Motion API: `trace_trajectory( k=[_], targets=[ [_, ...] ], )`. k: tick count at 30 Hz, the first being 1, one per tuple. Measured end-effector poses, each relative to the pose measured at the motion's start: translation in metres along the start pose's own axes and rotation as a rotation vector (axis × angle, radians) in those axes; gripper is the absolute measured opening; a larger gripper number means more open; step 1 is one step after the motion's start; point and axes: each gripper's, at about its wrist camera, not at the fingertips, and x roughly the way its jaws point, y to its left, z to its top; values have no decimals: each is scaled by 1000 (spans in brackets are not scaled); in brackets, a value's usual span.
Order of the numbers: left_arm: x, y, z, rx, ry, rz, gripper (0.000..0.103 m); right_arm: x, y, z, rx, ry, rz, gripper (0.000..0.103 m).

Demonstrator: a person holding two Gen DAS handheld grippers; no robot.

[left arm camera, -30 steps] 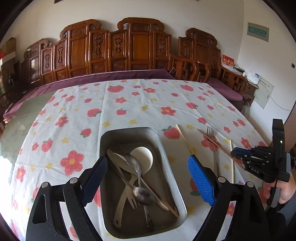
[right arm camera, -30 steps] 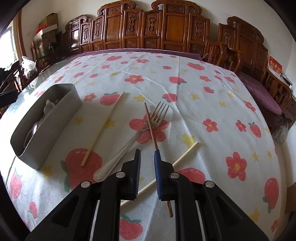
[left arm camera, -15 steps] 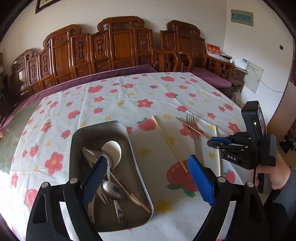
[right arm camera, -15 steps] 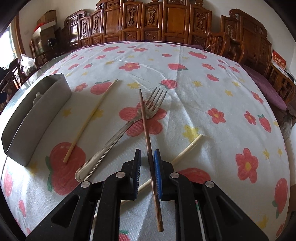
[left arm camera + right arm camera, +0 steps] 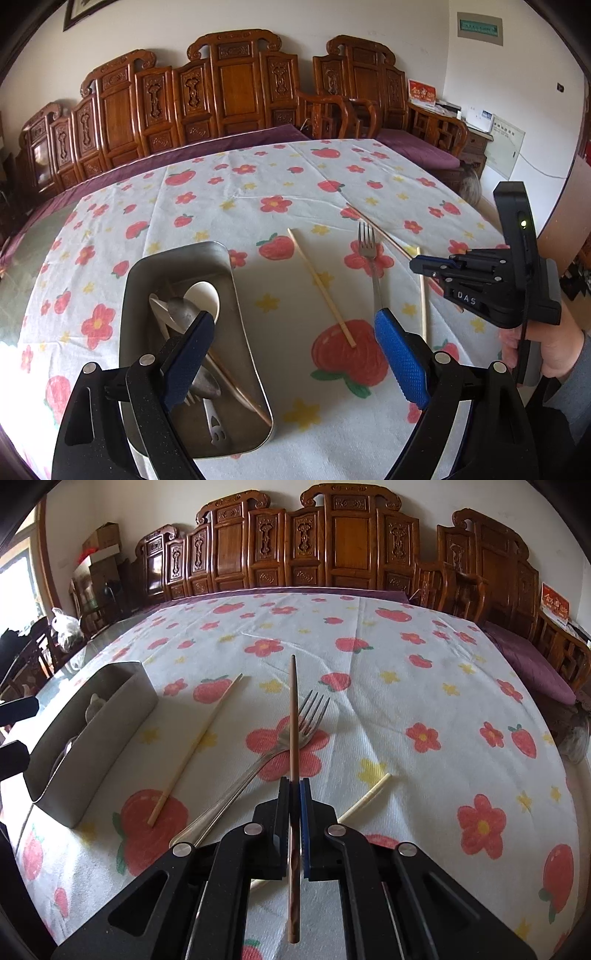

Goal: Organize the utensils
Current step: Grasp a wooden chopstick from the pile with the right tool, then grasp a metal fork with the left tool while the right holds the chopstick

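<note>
My right gripper [image 5: 294, 782] has its jaws closing on a brown chopstick [image 5: 293, 709], the pads pressing its thick end. The tip points away over a steel fork [image 5: 258, 764] on the cloth. In the left wrist view the same gripper [image 5: 415, 264] holds the brown chopstick [image 5: 380, 232] slanting above the fork [image 5: 369, 251]. A pale chopstick [image 5: 321, 288] lies between the fork and the metal tray [image 5: 184, 262], and another pale chopstick [image 5: 422, 295] lies under the right gripper. My left gripper [image 5: 294, 319] hangs open, with nothing between its fingers, over the tray's right side. Spoons, a white spoon [image 5: 205, 299] and a chopstick lie in the tray.
A floral tablecloth [image 5: 424, 686] covers the round table. Carved wooden chairs [image 5: 236, 92] line the far wall behind it. A person's hand [image 5: 546, 347] holds the right gripper at the right edge. Bags and boxes [image 5: 66, 627] stand far left.
The right gripper's jaws came together on the brown chopstick, and its far end rose off the fork. The left gripper moved right, so the tray slid left in its view.
</note>
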Motion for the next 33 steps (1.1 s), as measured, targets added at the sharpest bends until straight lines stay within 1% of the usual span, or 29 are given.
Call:
trace_trajectory(
  k=[4, 9, 13, 18, 20, 21, 23, 25, 27, 28, 29, 33],
  targets=[
    [8, -11, 2, 18, 19, 8, 85, -5, -11, 1, 26, -13, -5, 6],
    [19, -23, 7, 28, 38, 2, 85, -9, -25, 2, 64, -27, 8, 6],
    [32, -31, 16, 22, 50, -13, 84, -10, -33, 0, 71, -28, 1, 6],
    [54, -44, 30, 37, 70, -33, 75, -12, -46, -4, 94, -25, -3, 6],
    [63, -51, 34, 44, 77, -45, 69, -13, -52, -4, 109, -29, -2, 6],
    [69, -55, 36, 49, 85, -50, 68, -13, -54, -4, 114, -31, -1, 6],
    [80, -61, 39, 54, 98, -60, 61, -13, -57, -4, 129, -34, 5, 6],
    [92, -68, 42, 61, 121, -68, 56, -13, -58, -4, 133, -34, 6, 6],
    [103, -74, 43, 69, 136, -75, 54, -13, -58, -4, 133, -34, 10, 6],
    [108, -77, 44, 74, 145, -75, 50, -13, -58, -4, 135, -34, 13, 6],
    [113, -79, 44, 79, 153, -76, 43, -13, -59, -3, 138, -35, 15, 6],
    [132, -86, 43, 82, 193, -84, 39, -13, -61, -3, 154, -37, 21, 6]
  ],
)
